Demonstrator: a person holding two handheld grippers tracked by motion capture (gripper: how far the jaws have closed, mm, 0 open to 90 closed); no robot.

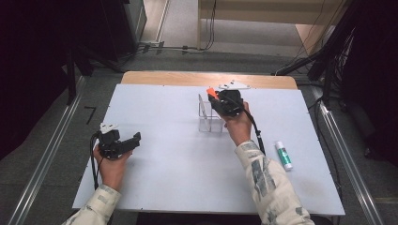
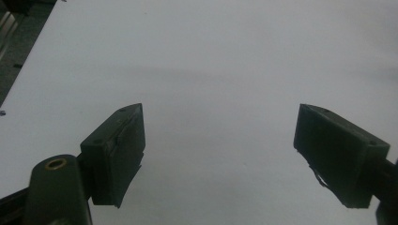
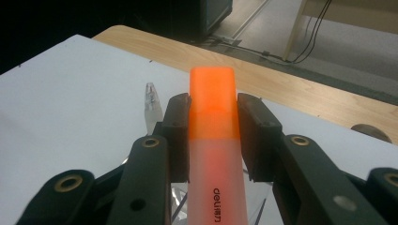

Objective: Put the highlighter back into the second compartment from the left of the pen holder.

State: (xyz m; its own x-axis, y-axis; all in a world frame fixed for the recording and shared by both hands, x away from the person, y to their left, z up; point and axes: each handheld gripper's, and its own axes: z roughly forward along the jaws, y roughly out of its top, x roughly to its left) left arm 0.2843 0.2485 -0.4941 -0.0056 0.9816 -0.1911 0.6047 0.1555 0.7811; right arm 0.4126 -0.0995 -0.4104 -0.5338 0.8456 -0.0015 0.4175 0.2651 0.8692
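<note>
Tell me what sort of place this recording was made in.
Probably a lab or workshop set up for recording tabletop handling. A bare white table stands between dark curtains, with metal rails on the grey floor and cables trailing behind. On it sit just a clear acrylic holder and a glue stick.

One word is showing legibly: "deli", in dark letters, is running along the pale translucent barrel of the orange highlighter (image 3: 212,154) in the right gripper view, reading upside down and sideways from that camera. The green-and-white glue stick (image 1: 283,155) lying on the worktop in the high view is carrying a label too small to be read
</note>
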